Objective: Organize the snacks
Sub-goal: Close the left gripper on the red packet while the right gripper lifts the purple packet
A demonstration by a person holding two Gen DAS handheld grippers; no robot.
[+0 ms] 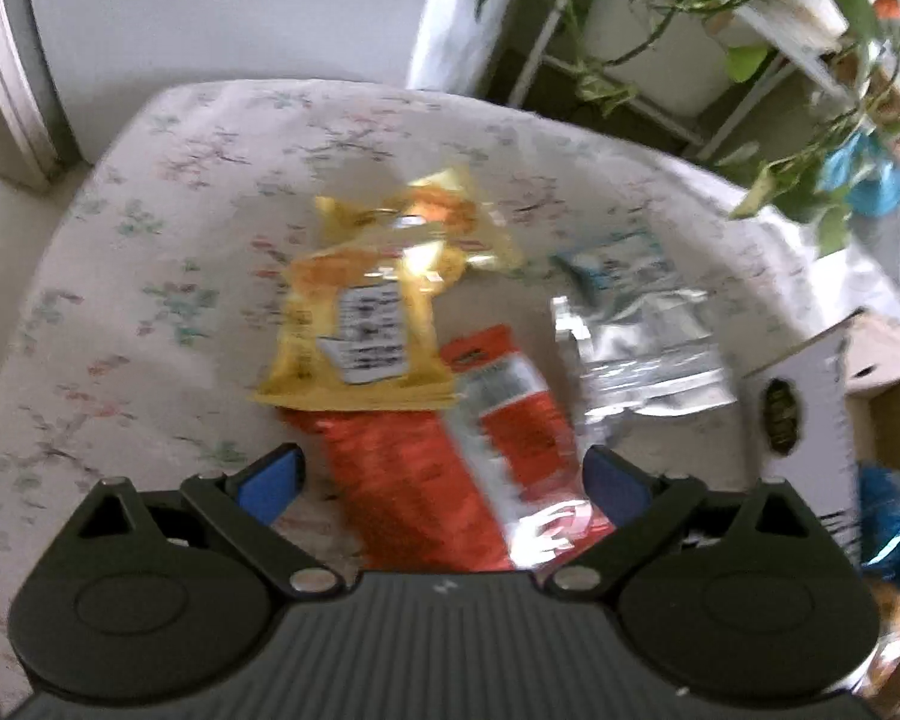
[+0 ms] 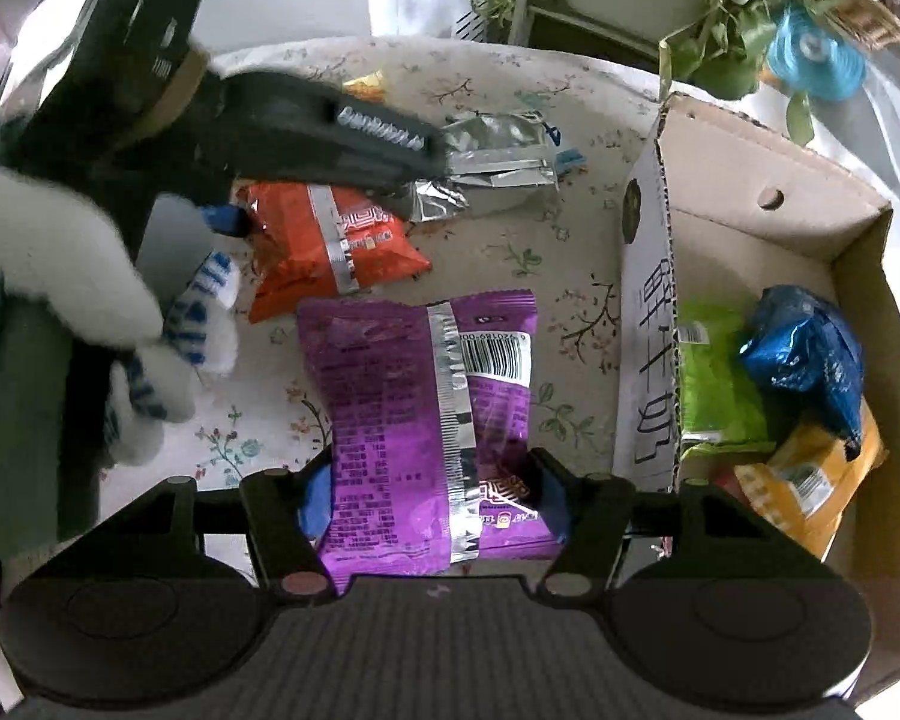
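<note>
My left gripper [image 1: 444, 483] is open, its blue pads either side of an orange snack bag [image 1: 450, 450] on the floral tablecloth [image 1: 150, 276]. A yellow bag [image 1: 378, 312] overlaps the orange bag's far end, and silver packets [image 1: 636, 348] lie to the right. My right gripper [image 2: 435, 495] is shut on a purple snack bag [image 2: 432, 420] and holds it above the table, left of a cardboard box [image 2: 648, 312]. The box holds green [image 2: 720, 384], blue [image 2: 810, 354] and yellow [image 2: 804, 480] bags. The left gripper also shows in the right wrist view [image 2: 306, 132], over the orange bag [image 2: 324, 240].
A white bucket [image 1: 222, 6] stands behind the table at the left. Trailing green plants [image 1: 810, 60] and a white rack hang at the back right. The person's gloved hand [image 2: 150, 360] holds the left gripper's handle at the left.
</note>
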